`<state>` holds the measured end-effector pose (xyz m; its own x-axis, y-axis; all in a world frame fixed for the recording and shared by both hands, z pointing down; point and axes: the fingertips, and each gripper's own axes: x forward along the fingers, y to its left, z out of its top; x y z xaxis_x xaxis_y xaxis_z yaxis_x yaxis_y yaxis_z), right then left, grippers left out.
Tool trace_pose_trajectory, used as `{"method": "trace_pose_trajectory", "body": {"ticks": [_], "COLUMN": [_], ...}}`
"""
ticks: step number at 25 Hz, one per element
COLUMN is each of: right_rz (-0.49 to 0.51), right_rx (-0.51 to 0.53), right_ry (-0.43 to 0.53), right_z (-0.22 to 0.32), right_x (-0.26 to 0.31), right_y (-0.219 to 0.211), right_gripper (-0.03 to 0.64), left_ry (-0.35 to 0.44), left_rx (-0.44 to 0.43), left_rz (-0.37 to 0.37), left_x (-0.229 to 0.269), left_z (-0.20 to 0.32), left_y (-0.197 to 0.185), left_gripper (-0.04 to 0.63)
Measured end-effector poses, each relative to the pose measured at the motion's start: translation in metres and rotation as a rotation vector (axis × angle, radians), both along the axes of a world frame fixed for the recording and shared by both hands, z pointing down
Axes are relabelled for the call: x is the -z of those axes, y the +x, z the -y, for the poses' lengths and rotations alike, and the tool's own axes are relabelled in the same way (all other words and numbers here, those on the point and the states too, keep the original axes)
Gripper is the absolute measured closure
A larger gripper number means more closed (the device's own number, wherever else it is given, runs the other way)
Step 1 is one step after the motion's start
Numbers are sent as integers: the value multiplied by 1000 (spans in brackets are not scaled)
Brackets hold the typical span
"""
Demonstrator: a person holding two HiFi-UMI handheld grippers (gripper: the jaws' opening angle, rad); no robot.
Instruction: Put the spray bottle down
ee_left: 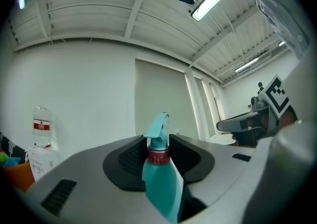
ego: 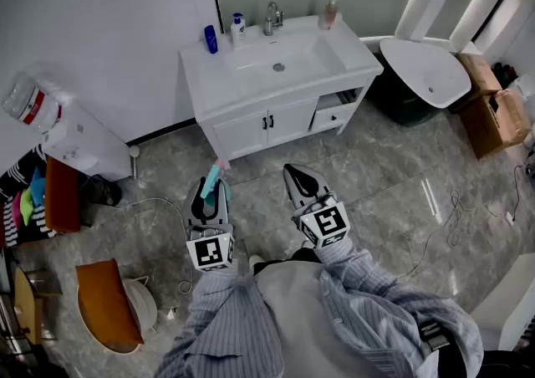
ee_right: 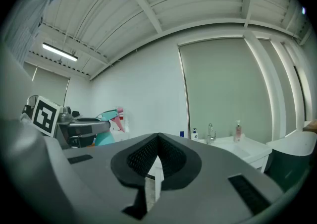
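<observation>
A teal spray bottle [ee_left: 159, 178] with a dark red collar and a pink trigger tip stands upright between the jaws of my left gripper [ego: 211, 194], which is shut on it. The bottle's teal head [ego: 212, 179] pokes out of the jaws in the head view, and it also shows in the right gripper view, bottle [ee_right: 105, 129]. My right gripper [ego: 303, 182] is held level beside the left one, shut with nothing in it. Both point toward a white vanity [ego: 242, 125] with a sink, well short of it.
On the vanity top stand a blue bottle [ego: 211, 38], a soap dispenser [ego: 238, 26], a tap [ego: 272, 18] and a pink bottle [ego: 331, 12]. A white tub [ego: 426, 71] and cardboard boxes [ego: 493, 113] are at right. A water dispenser [ego: 79, 140], an orange stool [ego: 107, 305] and cables lie at left.
</observation>
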<state>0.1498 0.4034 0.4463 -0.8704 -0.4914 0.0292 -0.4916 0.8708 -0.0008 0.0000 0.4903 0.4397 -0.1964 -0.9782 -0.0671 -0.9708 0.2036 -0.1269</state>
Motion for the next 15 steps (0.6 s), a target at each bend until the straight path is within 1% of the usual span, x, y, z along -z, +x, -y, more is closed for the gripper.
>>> {"method": "trace_pose_trajectory", "body": {"ticks": [10,15], "right_rz": [-5,-10], "right_rx": [6,-33], "right_ry": [0,-6], "right_z": [-7,-13], "right_x": [0,-3], "right_y": [-7,-9], "right_gripper": [601,601], "left_ry": [-4,-5], "left_rx": [-20,-56], "left_rz": [-4,-2], "left_x": [0,-1], "left_z": [0,-3], "left_y": [-5,-9], "left_gripper": [462,462]}}
